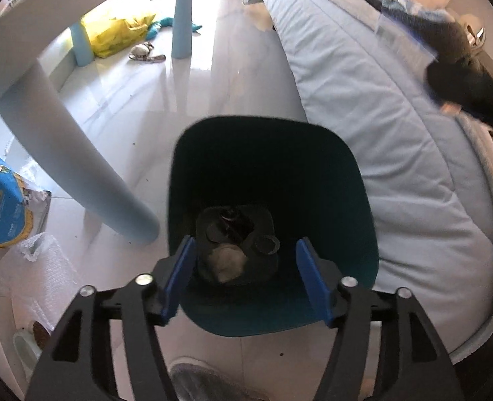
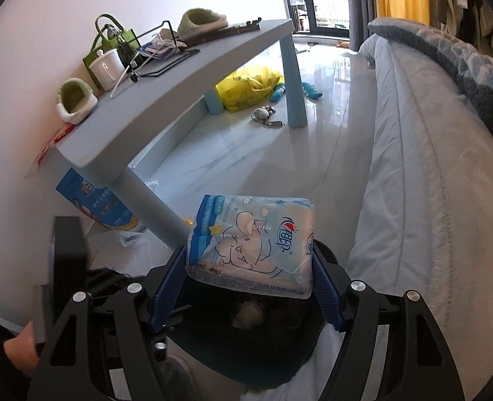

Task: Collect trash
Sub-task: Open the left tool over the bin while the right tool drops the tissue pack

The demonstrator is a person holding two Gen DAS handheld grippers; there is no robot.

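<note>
Blue-padded fingers [image 1: 179, 277] of the left gripper [image 1: 244, 279] stand apart and empty over a dark teal trash bin [image 1: 353, 207], whose bottom holds murky refuse, possibly a grey wad, hard to make out. Opposite, the right gripper [image 2: 250, 287] clamps a blue-and-white tissue pack [image 2: 251, 244] just above the same bin, mostly hidden beneath it. A pale blue table [image 2: 166, 100] stands beside a quilted mattress [image 2: 423, 180].

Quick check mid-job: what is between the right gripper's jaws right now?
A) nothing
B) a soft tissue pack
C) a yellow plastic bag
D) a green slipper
B: the right gripper has its blue pads pressed on both ends of the tissue pack, above the dark trash bin.
</note>
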